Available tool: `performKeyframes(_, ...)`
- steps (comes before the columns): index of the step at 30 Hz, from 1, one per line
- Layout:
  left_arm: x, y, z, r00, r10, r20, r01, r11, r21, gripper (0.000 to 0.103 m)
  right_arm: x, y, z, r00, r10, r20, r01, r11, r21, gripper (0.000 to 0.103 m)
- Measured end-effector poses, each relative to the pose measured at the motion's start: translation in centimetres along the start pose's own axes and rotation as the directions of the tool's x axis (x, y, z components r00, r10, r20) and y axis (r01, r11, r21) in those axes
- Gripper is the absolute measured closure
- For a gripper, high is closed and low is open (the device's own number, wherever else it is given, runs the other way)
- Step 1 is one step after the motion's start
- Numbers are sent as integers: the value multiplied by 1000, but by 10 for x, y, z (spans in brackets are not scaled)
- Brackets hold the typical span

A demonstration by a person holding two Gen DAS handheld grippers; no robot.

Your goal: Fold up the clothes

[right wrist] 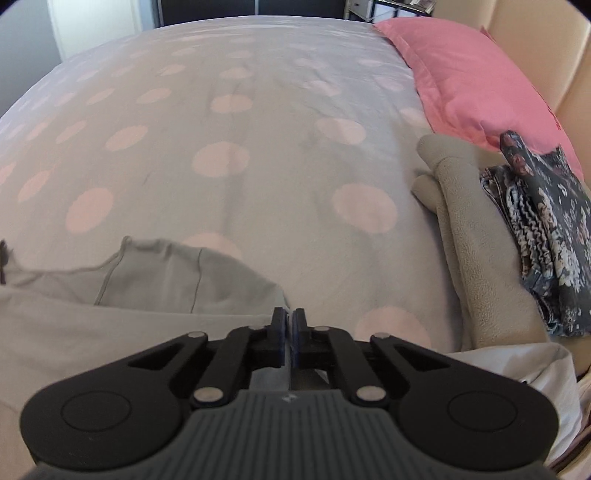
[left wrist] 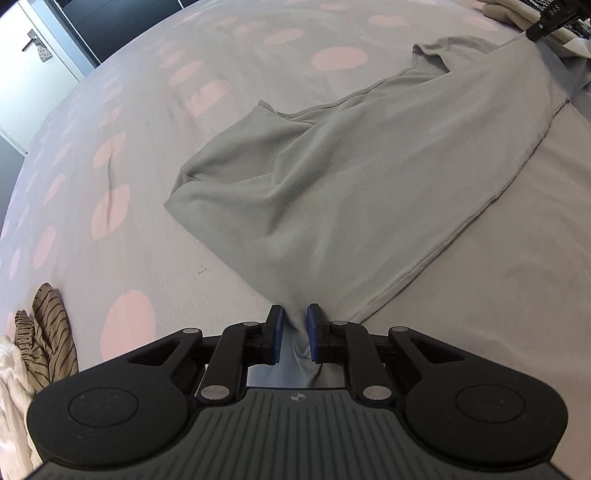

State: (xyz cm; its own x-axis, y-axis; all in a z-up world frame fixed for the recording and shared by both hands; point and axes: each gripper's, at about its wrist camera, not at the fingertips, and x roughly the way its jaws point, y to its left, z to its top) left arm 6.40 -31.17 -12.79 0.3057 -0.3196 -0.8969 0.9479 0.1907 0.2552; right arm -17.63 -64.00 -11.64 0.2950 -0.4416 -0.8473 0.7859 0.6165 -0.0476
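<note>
A grey garment (left wrist: pixel 351 177) lies spread across the dotted bedspread (left wrist: pixel 177 122), with a hemmed edge running diagonally. My left gripper (left wrist: pixel 295 314) is shut on a bunched corner of it, and the cloth fills the gap between the blue pads (left wrist: pixel 277 325). In the right wrist view the same garment (right wrist: pixel 147 273) lies at lower left, its edge reaching my right gripper (right wrist: pixel 289 314), whose jaws are pressed together on that edge. The right gripper's tip (left wrist: pixel 543 24) also shows at the garment's far corner, where the cloth is drawn up to it.
A pink pillow (right wrist: pixel 480 81) lies at the head of the bed. Folded beige fleece (right wrist: pixel 480 240) and a dark floral garment (right wrist: pixel 546 229) sit to the right. A brown striped cloth (left wrist: pixel 48 332) and a white cloth (left wrist: pixel 11 387) lie at the left.
</note>
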Motion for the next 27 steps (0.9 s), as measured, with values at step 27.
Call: performKeyframes(27, -22, -6, -31, 997, 75, 8, -75, 996, 54, 82, -56, -45, -22, 989, -119, 91, 113, 991, 68, 77)
